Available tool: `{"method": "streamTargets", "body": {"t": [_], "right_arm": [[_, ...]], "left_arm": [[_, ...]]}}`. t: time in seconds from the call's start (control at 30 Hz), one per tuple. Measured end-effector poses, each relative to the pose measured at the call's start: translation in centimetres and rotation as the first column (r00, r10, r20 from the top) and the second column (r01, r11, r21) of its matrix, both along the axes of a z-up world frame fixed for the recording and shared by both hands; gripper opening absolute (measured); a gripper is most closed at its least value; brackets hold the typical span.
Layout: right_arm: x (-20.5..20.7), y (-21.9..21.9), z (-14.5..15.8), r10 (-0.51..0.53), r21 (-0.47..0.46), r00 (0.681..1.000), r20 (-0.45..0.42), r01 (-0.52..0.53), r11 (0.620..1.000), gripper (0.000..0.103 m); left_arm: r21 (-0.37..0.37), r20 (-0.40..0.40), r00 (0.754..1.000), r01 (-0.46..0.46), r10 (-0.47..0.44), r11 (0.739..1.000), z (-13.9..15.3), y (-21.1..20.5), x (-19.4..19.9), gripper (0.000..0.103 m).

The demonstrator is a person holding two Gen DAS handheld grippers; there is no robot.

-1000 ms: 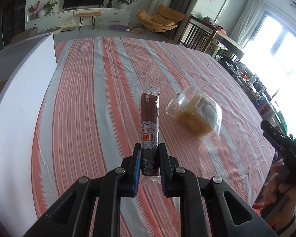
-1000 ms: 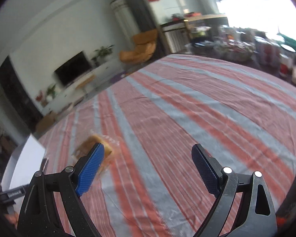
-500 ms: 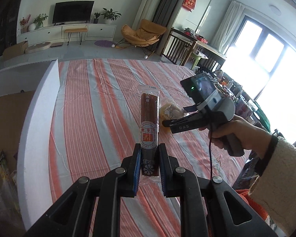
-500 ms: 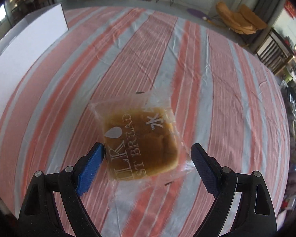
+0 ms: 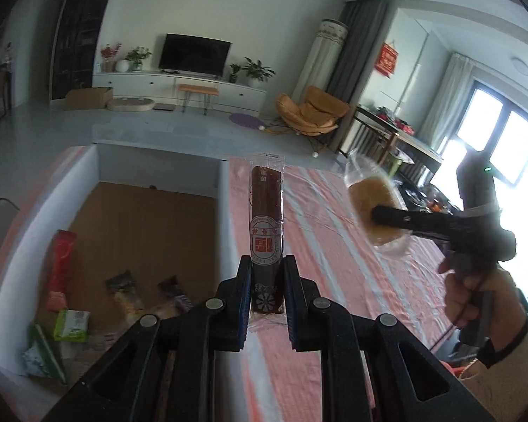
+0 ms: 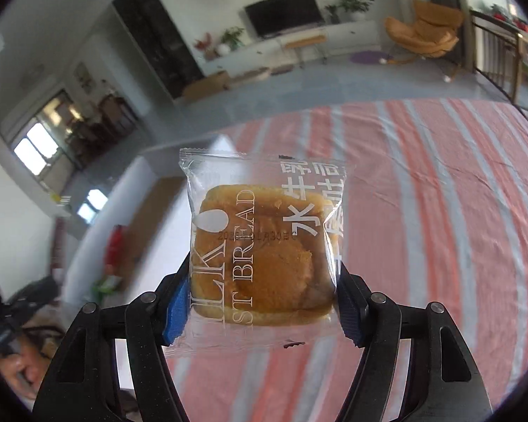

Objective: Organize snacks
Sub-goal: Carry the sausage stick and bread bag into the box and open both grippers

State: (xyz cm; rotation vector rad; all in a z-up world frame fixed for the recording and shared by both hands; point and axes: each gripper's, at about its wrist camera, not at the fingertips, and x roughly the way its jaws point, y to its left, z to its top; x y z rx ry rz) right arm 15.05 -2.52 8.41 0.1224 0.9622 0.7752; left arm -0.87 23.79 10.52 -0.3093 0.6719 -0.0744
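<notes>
Left gripper is pinching the bottom end of a long brown snack stick, which stands upright, up in the air right over the white box wall. A few wrapped snacks sit inside the box, around 8 o'clock. Right gripper is clamped on the bagged toast bread, held above the striped tablecloth, out at 2 o'clock from the left one.
</notes>
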Motion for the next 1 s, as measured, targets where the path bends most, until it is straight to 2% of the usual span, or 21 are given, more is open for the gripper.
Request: {"method": "streamTargets", "body": {"t": [0.1,0.2,0.27,0.3,0.33,0.43,0.5,0.6,0.73,0.8,0.9,0.93,1.0], "right_arm": [[-2.6,7.0,2.2,0.117,0.077,0.993,0.006,-0.117,0.99,0.072],[-3.8,13.2,1.8,0.157,0.113,0.988,-0.012,-0.154,0.981,0.075],[-3.8,15.8,0.6,0.141,0.107,0.989,-0.044,-0.136,0.985,0.078],[-3.7,16.7,0.1,0.133,0.095,0.989,-0.058,-0.127,0.987,0.078],[-3.6,17.1,-0.3,0.124,0.087,0.99,-0.067,-0.118,0.989,0.078],[-4.0,16.4,-0.1,0.115,0.096,0.993,-0.032,-0.111,0.989,0.08],[-4.7,15.2,0.4,0.1,0.054,0.994,0.034,-0.101,0.993,0.083],[-5.7,13.5,0.5,0.077,-0.022,0.99,0.117,-0.075,0.997,0.083],[-6.9,12.4,-0.5,0.071,-0.087,0.985,0.157,-0.058,0.995,0.083],[-7.8,12.6,-0.7,0.086,-0.12,0.982,0.17,-0.066,0.991,0.083],[-9.2,13.0,-0.8,0.11,-0.162,0.975,0.193,-0.079,0.984,0.083],[-9.7,13.2,-0.8,0.117,-0.168,0.972,0.202,-0.084,0.982,0.083],[-10.3,13.5,-0.8,0.131,-0.178,0.968,0.215,-0.093,0.98,0.083]], "left_arm": [[0.056,-0.024,0.992,-0.12,0.122,0.991,-1.2,4.2,-1.4,0.016],[0.13,-0.097,0.973,-0.198,0.211,0.972,-3.6,6.9,-2.0,0.02],[0.203,-0.136,0.949,-0.253,0.283,0.946,-5.4,7.9,-2.0,0.042],[0.222,-0.149,0.94,-0.272,0.308,0.936,-6.1,8.3,-2.2,0.068],[0.225,-0.149,0.934,-0.288,0.325,0.931,-6.6,8.9,-2.6,0.083],[0.229,-0.119,0.934,-0.303,0.336,0.925,-7.1,9.1,-3.0,0.087],[0.279,-0.109,0.926,-0.321,0.362,0.905,-7.1,8.3,-2.7,0.092],[0.353,-0.089,0.914,-0.343,0.396,0.871,-6.7,6.8,-1.7,0.093],[0.361,-0.06,0.915,-0.352,0.399,0.863,-5.7,5.4,-1.2,0.095],[0.395,-0.042,0.901,-0.382,0.432,0.836,-5.2,4.7,-1.4,0.101],[0.486,0.011,0.877,-0.425,0.481,0.764,-4.5,3.5,-1.7,0.102],[0.505,0.022,0.872,-0.432,0.489,0.748,-4.4,3.3,-1.8,0.103],[0.509,0.028,0.87,-0.437,0.493,0.742,-4.2,3.2,-2.1,0.103]]}}
